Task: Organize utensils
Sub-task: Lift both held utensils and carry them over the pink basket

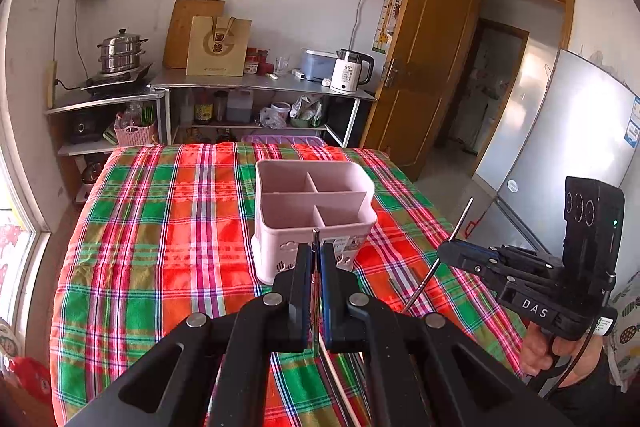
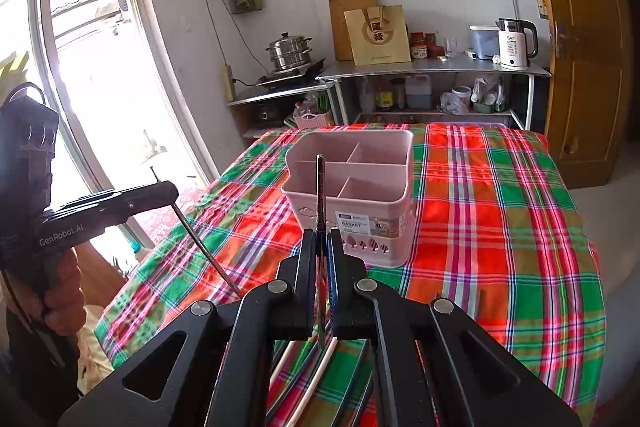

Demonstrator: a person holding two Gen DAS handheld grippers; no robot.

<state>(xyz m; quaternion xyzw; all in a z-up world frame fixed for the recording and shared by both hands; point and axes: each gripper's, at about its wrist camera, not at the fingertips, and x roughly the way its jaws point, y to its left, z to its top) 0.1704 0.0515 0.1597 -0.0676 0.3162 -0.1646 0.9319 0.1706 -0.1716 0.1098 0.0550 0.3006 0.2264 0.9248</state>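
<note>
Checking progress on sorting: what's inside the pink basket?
The pink basket shows only bare dividers; no utensil pokes above its rim. The near wall hides the compartment bottoms.

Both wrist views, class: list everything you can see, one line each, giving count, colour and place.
Divided plastic utensil basket: one, pink, empty, centre of table.
Plaid tablecloth: one, red and green, covers table.
Thin metal chopsticks: two, silver; one in the left gripper, one in the right gripper.
White sticks: some, lying below the grippers.
Steel steamer pot: one, shelf at back.
Electric kettle: one, white, back counter.
Paper bag: one, tan, counter.
Wooden door: one, brown, open.
Left gripper: black, shut.
Right gripper: black, shut.
</note>
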